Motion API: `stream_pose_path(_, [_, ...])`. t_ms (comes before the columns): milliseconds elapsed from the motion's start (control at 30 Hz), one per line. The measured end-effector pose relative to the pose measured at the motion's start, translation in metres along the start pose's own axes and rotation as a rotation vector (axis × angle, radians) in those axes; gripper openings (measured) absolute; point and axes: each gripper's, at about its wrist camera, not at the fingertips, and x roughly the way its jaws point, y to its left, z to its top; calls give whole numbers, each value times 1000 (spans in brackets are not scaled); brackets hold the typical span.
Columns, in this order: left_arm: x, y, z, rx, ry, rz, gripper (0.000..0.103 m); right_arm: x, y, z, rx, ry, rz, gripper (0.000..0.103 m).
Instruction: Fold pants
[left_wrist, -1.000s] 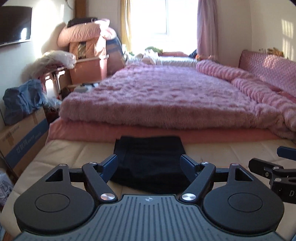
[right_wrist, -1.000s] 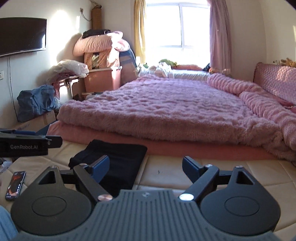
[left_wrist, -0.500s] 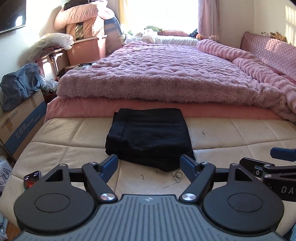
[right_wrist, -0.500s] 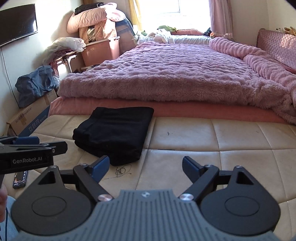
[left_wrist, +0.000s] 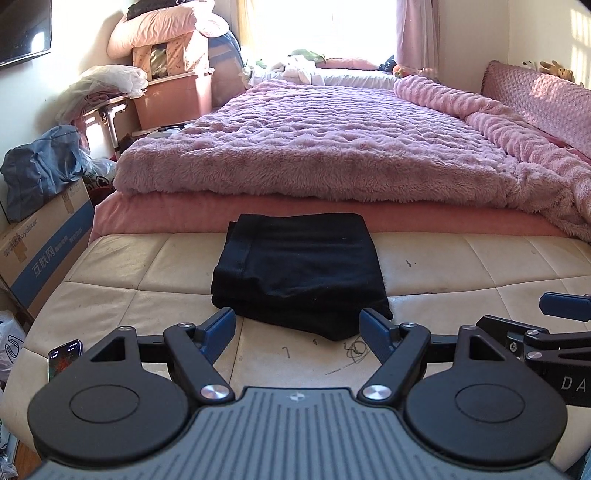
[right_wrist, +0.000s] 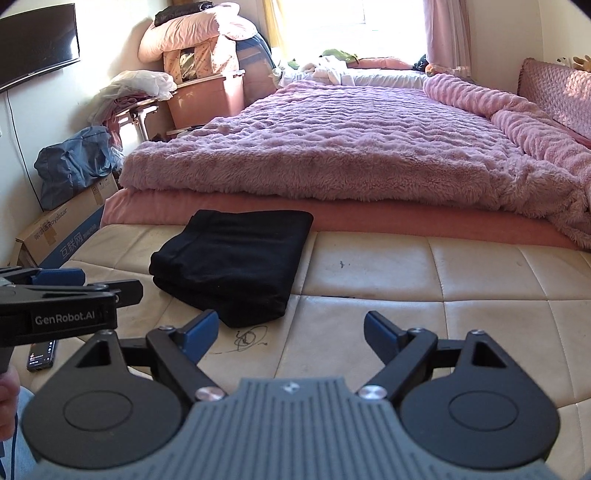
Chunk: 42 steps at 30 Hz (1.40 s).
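**Pants folded and lying free; both grippers clear of them**

Task item: the black pants (left_wrist: 300, 271) lie at centre frame in the left wrist view, as a compact rectangular stack of several layers on the cream cushion (left_wrist: 461, 266). Their far edge sits against the pink mattress edge (left_wrist: 443, 218). In the right wrist view the same bundle appears left of centre.

Left gripper (left_wrist: 297, 326): jaws apart, holding nothing. Its fingertips sit at lower centre of the frame, just short of the near edge of the pants; contact is not evident.

Right gripper (right_wrist: 288, 328): jaws apart, empty, over bare cushion to the right of the bundle, apart from it.

Other items: a phone (left_wrist: 64, 358) lies on the cushion at lower left. A scribble mark (right_wrist: 247, 338) shows on the cushion just before the bundle.

Assessment: the folding appears complete or at its last stage; the layers look square and even. The next move likely calls for no further grasp, only clearing away. If another fold is wanted, both grippers would need to take the near edge together.
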Motion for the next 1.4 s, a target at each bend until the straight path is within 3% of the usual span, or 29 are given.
stream_pose_path(1400, [-3, -3, 3, 8, -11, -2, 89, -1, 0, -2, 6, 0, -1, 82])
